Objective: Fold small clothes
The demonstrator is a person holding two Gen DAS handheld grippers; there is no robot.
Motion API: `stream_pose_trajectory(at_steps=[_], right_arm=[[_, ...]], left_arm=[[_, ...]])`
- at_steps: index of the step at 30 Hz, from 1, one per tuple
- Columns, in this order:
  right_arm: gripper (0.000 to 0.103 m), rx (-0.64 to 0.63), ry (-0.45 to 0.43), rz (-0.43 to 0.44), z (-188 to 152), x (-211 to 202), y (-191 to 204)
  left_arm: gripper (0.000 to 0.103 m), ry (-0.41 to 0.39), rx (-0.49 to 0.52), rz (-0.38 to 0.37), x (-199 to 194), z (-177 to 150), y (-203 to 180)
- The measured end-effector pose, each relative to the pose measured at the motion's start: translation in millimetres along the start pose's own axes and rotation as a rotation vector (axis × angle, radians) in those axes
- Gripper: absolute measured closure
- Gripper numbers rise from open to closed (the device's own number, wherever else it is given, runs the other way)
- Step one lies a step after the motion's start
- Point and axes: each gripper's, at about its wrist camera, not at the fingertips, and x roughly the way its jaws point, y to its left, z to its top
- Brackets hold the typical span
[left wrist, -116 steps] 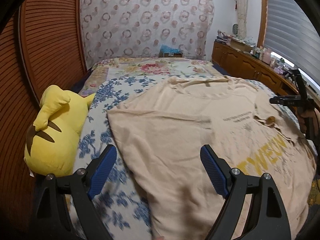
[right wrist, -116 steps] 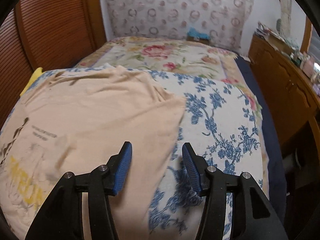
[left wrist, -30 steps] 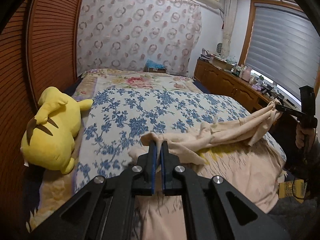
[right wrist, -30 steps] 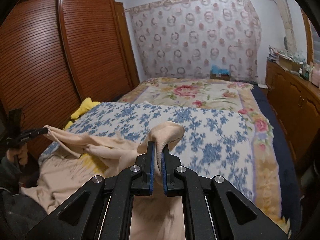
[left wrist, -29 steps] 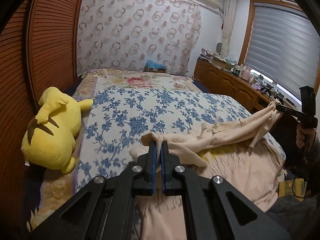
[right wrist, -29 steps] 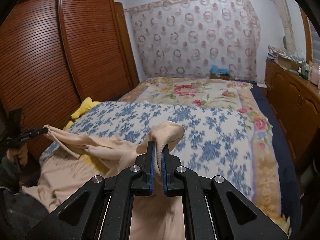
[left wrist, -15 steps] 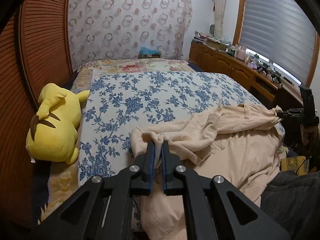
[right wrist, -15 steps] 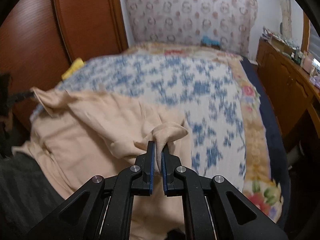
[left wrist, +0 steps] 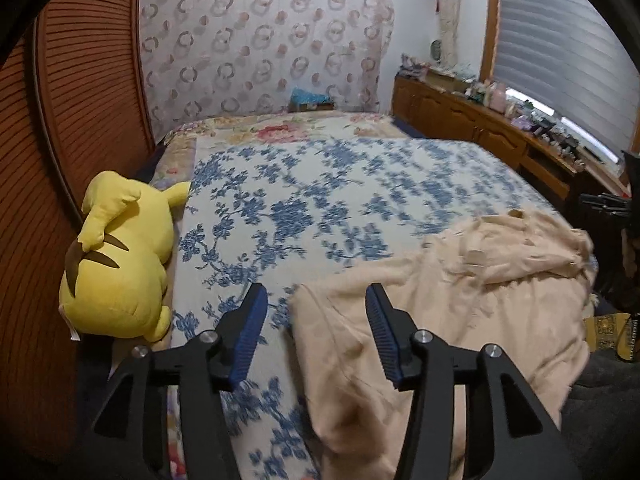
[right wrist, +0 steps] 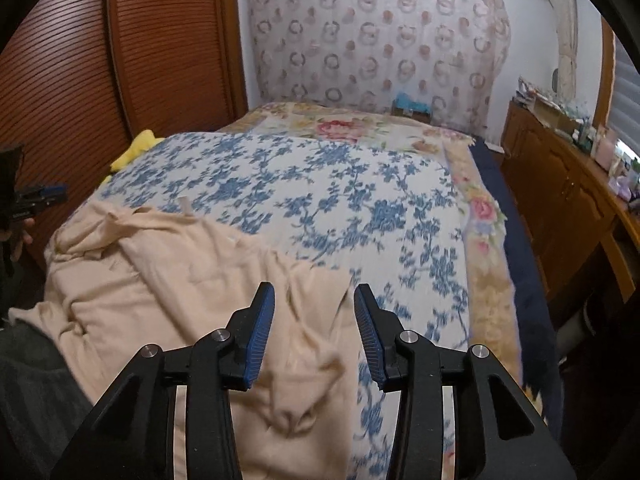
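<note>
Left gripper (left wrist: 314, 334): jaws spread wide, blue-padded fingers (left wrist: 248, 336) holding nothing; poised above the near edge of the bed, a corner of the shirt lying between and below the pads.

Right gripper (right wrist: 314, 334): jaws wide apart, empty; shirt fabric lies beneath and between the pads. Seen also from the left wrist view at 3 o'clock, at the frame edge.

Beige T-shirt (left wrist: 460, 292): the task's garment. Lies rumpled on the near part of the bedspread, bunched into folds toward the far side; from the left wrist view it fills the area from 3 to 6 o'clock, from the right wrist view (right wrist: 168, 280) from 6 to 9 o'clock. One edge hangs over the front of the bed.

Bedspread (left wrist: 320, 184): white with blue flower print, a cream rose-patterned section at the far end, 12 o'clock.

Yellow plush toy (left wrist: 120, 256): lies at 9 o'clock in the left wrist view, beside the bedspread, against the slatted wooden wardrobe (left wrist: 72, 128).

Wooden sideboard (left wrist: 472, 124): at 2 o'clock, top crowded with small items too small to identify.

Patterned curtain (left wrist: 260, 52): hangs behind the bed at 12 o'clock.
</note>
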Motion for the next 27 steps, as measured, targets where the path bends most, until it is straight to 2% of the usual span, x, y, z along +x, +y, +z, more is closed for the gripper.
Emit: stream_pose_trajectory(at_steps=[8, 15, 16, 18, 23, 27], right_arm=[[0.061, 0.023, 0.062, 0.014, 10, 58, -11], [0.061, 0.027, 0.119, 0.029, 6, 84, -12], [0.060, 0.026, 0.126, 0.025, 5, 86, -12], [0.049, 0.022, 0.146, 0.001, 4, 90, -12], [0.047, 0.036, 0.182, 0.002, -3, 100, -14], [0.043, 0.034, 0.173, 0.003, -4, 101, -12]], left_arm=[[0.053, 0.086, -0.017, 0.021, 46, 7, 17], [0.053, 0.139, -0.044, -0.021, 64, -1, 21], [0.053, 0.145, -0.045, -0.024, 65, -2, 20], [0.053, 0.153, -0.047, -0.030, 67, -5, 19], [0.053, 0.155, -0.043, -0.044, 68, -8, 14], [0.053, 0.151, -0.034, -0.048, 67, -8, 10]])
